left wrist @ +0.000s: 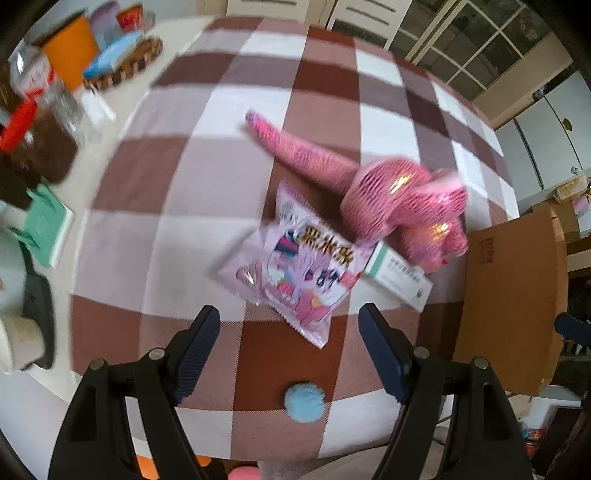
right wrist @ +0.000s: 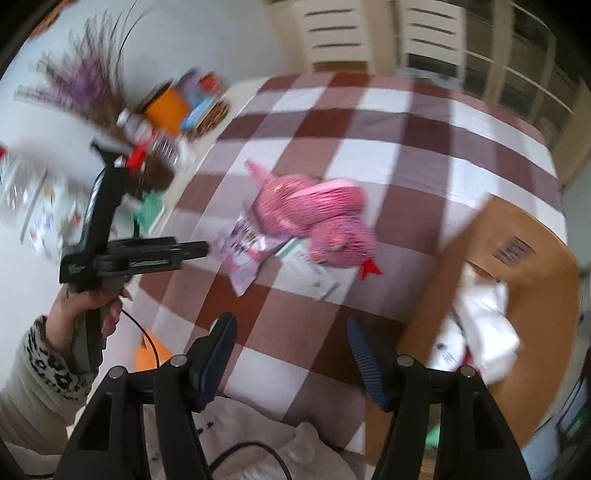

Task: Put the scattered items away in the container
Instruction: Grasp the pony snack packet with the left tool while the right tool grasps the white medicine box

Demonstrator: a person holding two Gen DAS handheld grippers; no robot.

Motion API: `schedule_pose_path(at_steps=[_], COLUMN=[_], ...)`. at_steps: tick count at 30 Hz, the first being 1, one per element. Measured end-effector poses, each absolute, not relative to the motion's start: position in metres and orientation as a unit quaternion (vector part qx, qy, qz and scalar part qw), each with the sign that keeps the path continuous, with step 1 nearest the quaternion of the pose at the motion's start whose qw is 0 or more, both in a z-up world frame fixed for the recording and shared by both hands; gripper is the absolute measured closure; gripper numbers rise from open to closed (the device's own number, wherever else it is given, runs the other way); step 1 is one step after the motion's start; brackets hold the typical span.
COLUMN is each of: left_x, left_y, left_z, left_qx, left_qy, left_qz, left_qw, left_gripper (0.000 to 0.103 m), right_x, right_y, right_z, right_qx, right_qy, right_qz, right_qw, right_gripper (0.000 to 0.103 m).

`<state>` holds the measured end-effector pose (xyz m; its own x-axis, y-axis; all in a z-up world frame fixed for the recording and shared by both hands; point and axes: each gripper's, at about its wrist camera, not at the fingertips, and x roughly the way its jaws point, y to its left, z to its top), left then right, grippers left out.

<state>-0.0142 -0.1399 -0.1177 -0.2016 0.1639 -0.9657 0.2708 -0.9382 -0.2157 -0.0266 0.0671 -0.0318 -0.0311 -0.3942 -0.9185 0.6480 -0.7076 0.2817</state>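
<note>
A pink mesh bag of round items (left wrist: 391, 199) lies on the checked cloth, also in the right wrist view (right wrist: 317, 214). A pink snack packet (left wrist: 295, 269) (right wrist: 243, 251) lies against it, over a white and green box (left wrist: 402, 273) (right wrist: 314, 273). A blue pompom (left wrist: 304, 401) lies near the cloth's front edge. My left gripper (left wrist: 288, 354) is open and empty just short of the packet, above the pompom; it also shows in the right wrist view (right wrist: 199, 249). My right gripper (right wrist: 291, 362) is open and empty. A cardboard box (right wrist: 509, 280) (left wrist: 517, 295) at the right holds white items (right wrist: 484, 332).
Jars, an orange cup (left wrist: 70, 55), a woven tray (left wrist: 125, 66) and a green box (left wrist: 48, 225) crowd the table's left side. Dried purple flowers (right wrist: 85, 81) stand at the far left. White chairs (right wrist: 369, 33) stand behind the table.
</note>
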Motion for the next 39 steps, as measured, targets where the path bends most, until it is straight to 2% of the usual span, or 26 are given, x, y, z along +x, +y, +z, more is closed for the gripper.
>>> schedule_pose_path(at_steps=[3, 7, 15, 21, 30, 34, 36, 39], left_x=[-0.018, -0.032, -0.054, -0.064, -0.081, -0.087, -0.089, -0.088], left_y=[-0.132, -0.126, -0.134, -0.133, -0.134, -0.131, -0.127, -0.123], left_z=[-0.135, -0.154, -0.175, -0.178, -0.186, -0.188, -0.188, -0.184], left_qx=[0.634, 0.631, 0.62, 0.617, 0.618, 0.617, 0.613, 0.606], left_qy=[0.172, 0.168, 0.174, 0.154, 0.14, 0.138, 0.128, 0.114], left_qz=[-0.754, -0.757, -0.765, -0.77, -0.771, -0.772, -0.776, -0.783], left_qw=[0.015, -0.009, -0.034, -0.052, -0.063, -0.069, -0.072, -0.077], left_gripper=[0.025, 0.025, 0.023, 0.02, 0.012, 0.01, 0.011, 0.017], right_x=[-0.022, -0.025, -0.045, -0.05, -0.061, -0.061, -0.061, -0.068], right_y=[0.034, 0.011, -0.008, -0.027, -0.035, -0.034, -0.031, -0.017], right_z=[-0.057, -0.103, -0.161, -0.178, -0.203, -0.2, -0.197, -0.192], right_qx=[0.596, 0.612, 0.633, 0.604, 0.628, 0.625, 0.627, 0.653], right_qy=[0.162, 0.223, 0.237, 0.296, 0.29, 0.291, 0.285, 0.232], right_qz=[-0.693, -0.681, -0.669, -0.675, -0.657, -0.659, -0.662, -0.656], right_qw=[0.373, 0.336, 0.308, 0.303, 0.298, 0.3, 0.297, 0.299], right_gripper=[0.039, 0.039, 0.039, 0.037, 0.037, 0.041, 0.059, 0.065])
